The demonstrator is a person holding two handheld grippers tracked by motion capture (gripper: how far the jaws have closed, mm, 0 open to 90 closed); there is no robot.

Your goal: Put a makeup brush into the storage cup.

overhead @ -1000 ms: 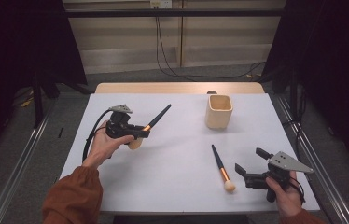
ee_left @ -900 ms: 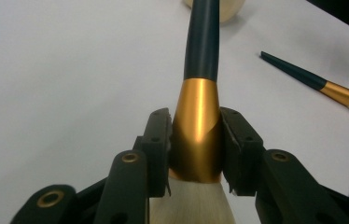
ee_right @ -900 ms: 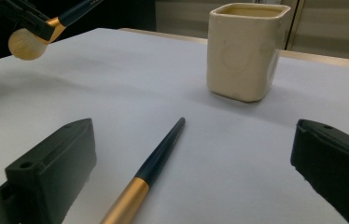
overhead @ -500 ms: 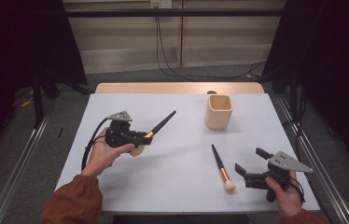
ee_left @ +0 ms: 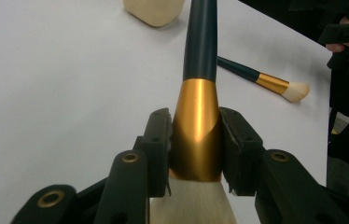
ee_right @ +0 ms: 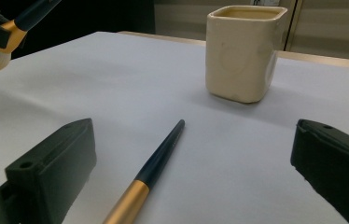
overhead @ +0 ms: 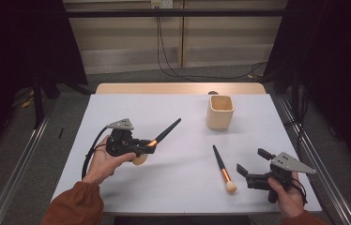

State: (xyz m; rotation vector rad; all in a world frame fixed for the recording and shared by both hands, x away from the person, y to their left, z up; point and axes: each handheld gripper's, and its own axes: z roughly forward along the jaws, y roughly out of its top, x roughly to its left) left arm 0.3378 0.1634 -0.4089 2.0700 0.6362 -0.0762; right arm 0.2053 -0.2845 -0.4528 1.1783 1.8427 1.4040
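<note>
My left gripper [overhead: 146, 146] [ee_left: 195, 140] is shut on the gold ferrule of a large makeup brush [overhead: 162, 135] [ee_left: 199, 79], held above the table's left half. Its dark handle points up and right toward a cream square cup [overhead: 220, 112] [ee_right: 242, 51]; its pale bristles sit below the jaws. A smaller brush [overhead: 222, 168] [ee_right: 156, 168] with a dark handle, gold ferrule and pale tip lies flat on the white table [overhead: 183, 187]. My right gripper [overhead: 252, 168] [ee_right: 191, 177] stands open near the front right, its jaws either side of that brush's ferrule end, not touching it.
The cream cup stands at the back right of the white table top. A wooden edge [overhead: 178, 88] runs along the table's far side. Cables hang down the wall behind. Metal rails [overhead: 23, 159] flank the table on both sides.
My left hand has carried the large brush to the right and a little nearer the table's middle. The right gripper and the smaller brush have stayed where they were.
</note>
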